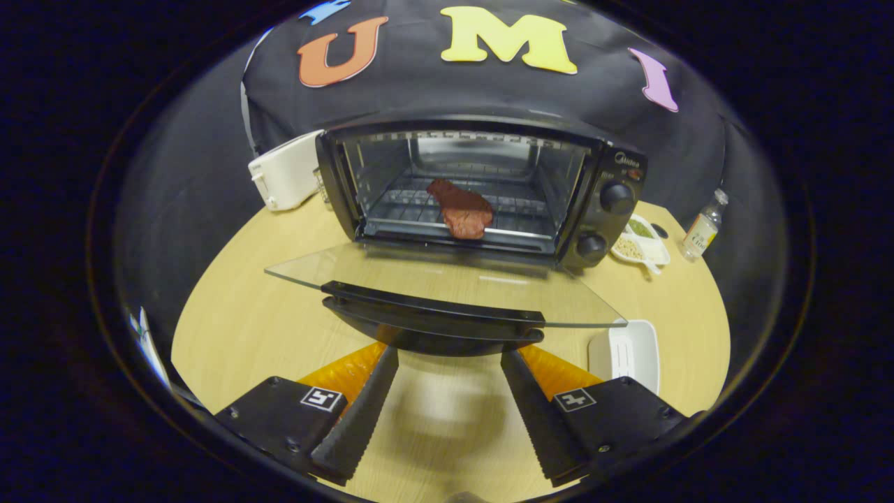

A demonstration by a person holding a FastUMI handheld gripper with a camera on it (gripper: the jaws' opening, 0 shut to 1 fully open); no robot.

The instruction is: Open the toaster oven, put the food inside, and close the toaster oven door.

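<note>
Item: toaster oven [482, 188] on surface [237, 321], door [447, 279] lowered flat, food [461, 208] on the rack inside. Your hand-held gripper [450, 363] gapes wide, empty (nothing touched); door handle [433, 311] lies crosswise at 12 o'clock, just ahead.

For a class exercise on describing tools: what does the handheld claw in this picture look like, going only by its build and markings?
The claw has two long, tapering fingers with ridged, sawtooth inner faces. Each finger is fixed to a flat black block with small screws. Each block carries a square black-and-white marker tag. Behind the blocks sit ribbed orange parts. No cable can be seen.
</note>
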